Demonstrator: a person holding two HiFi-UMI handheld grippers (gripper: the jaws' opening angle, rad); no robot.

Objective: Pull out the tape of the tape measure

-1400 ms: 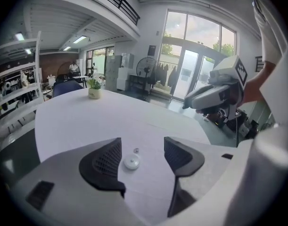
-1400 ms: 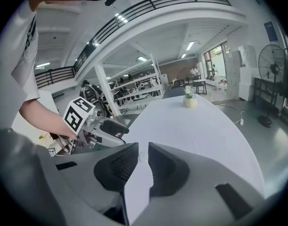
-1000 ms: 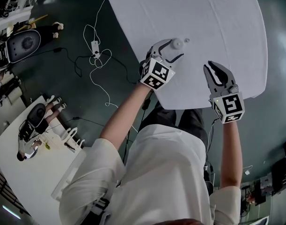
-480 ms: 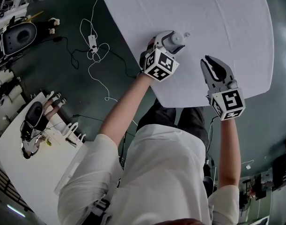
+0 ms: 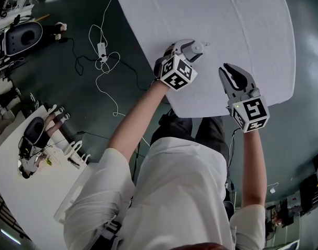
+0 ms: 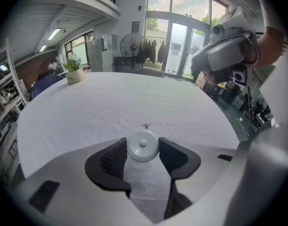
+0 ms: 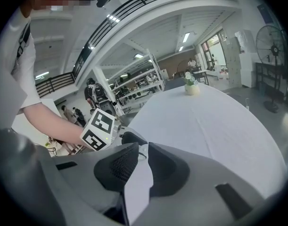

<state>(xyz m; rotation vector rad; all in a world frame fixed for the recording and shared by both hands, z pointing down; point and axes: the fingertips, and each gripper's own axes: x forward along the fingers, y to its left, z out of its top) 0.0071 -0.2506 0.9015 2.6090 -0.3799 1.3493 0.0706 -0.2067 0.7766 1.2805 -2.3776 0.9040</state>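
Note:
A small round white tape measure (image 5: 196,48) lies near the front edge of the white-clothed table (image 5: 242,20). My left gripper (image 5: 191,52) points steeply down over it. In the left gripper view the disc (image 6: 143,146) sits between the two black pads and touches both; the jaws have just been closing onto it. Its small tape tab (image 6: 146,125) sticks out on the far side. My right gripper (image 5: 230,73) hovers to the right of it, apart from the disc, its jaws a narrow gap apart with nothing between them (image 7: 140,158).
The table's front edge (image 5: 200,113) runs just under both grippers. A white cable and power strip (image 5: 102,49) lie on the dark floor at left. Another white table (image 5: 28,186) with gear stands at lower left. A potted plant (image 6: 74,74) sits at the table's far side.
The left gripper has sunk onto the tape measure and its jaws have narrowed around the disc. The right gripper has stayed about where it was.

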